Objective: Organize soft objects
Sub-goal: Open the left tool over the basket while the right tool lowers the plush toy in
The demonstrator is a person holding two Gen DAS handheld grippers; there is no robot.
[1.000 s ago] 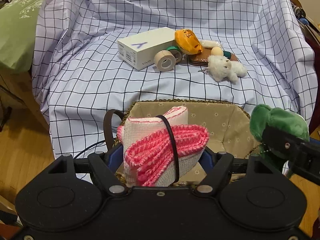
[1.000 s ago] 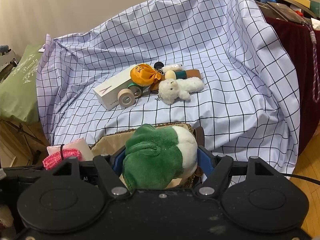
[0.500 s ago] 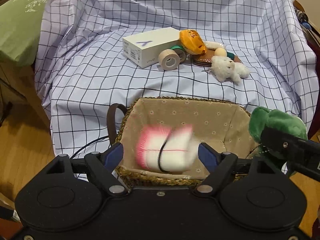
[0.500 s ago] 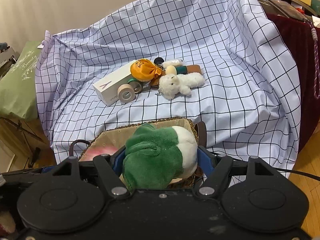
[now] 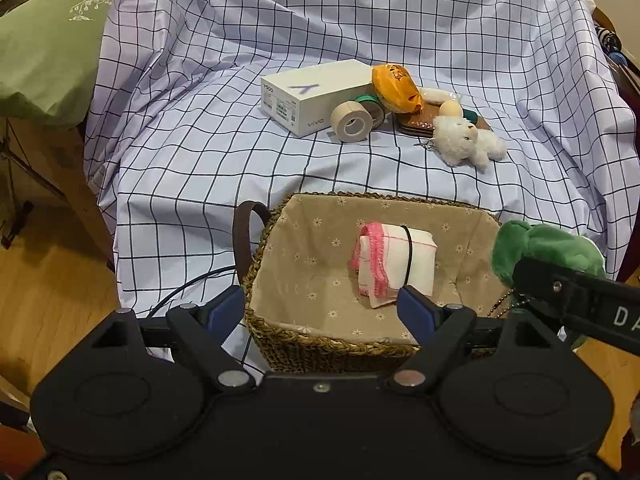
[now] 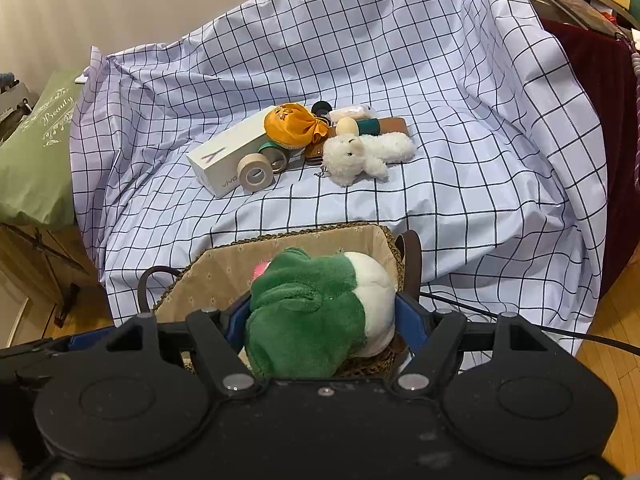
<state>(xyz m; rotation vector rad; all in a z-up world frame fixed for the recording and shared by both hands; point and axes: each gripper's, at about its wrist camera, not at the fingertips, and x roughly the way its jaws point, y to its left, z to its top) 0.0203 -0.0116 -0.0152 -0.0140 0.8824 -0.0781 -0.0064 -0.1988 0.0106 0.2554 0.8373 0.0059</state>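
Right gripper [image 6: 322, 320] clamps the green-and-white plush toy [image 6: 316, 308] across its squashy middle, a light, yielding load likely safest held mid-body, while the left gripper [image 5: 322, 310] hangs empty, jaws apart.

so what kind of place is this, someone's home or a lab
Most likely a home, a living room or bedroom. A checked sheet is draped over what looks like a piece of furniture, a green embroidered cushion sits beside it, the floor is wood, and a lined wicker basket stands in front.
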